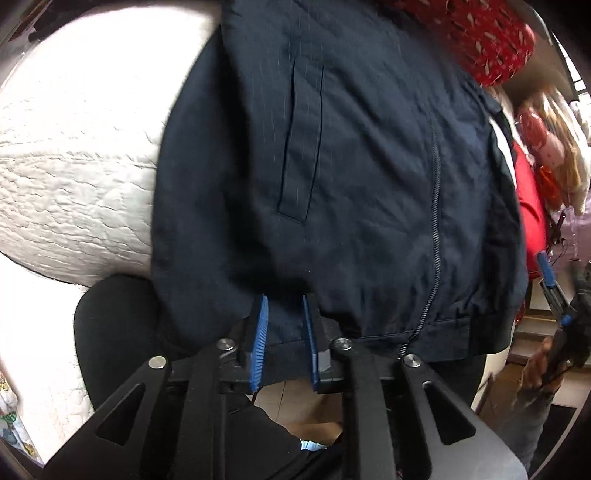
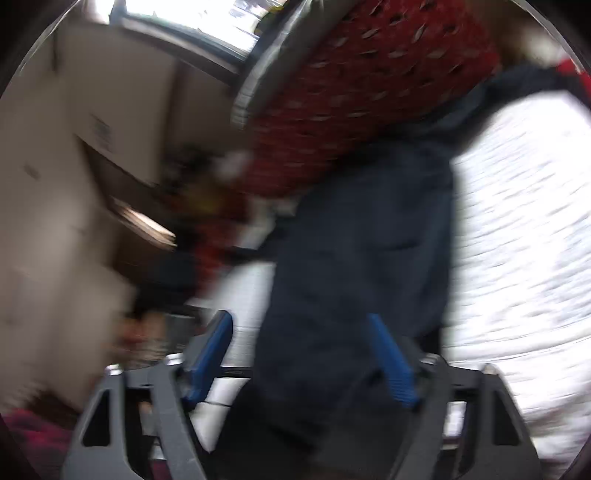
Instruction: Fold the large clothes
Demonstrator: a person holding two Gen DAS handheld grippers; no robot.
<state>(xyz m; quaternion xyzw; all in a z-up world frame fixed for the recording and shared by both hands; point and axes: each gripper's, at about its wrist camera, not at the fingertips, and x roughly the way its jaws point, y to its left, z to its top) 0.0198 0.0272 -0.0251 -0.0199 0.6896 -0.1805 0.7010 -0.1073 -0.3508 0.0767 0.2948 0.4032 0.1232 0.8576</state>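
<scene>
1. The left gripper, black-framed with blue ribbed pads, stands narrowly parted astride the ribbed hem of a dark navy zip-front jacket; the hem runs between the pads, and whether they press it I cannot tell.
2. The right gripper is spread wide; its blue pads flank a blurred fold of the same navy jacket without clamping it.
3. The jacket lies front up on a white quilted bedspread, zip closed, a welt pocket showing, its hem hanging over the bed's near edge.
4. A red patterned cushion rests at the jacket's far end; in the left view a hand holds the right gripper just beside the jacket's hem corner.
</scene>
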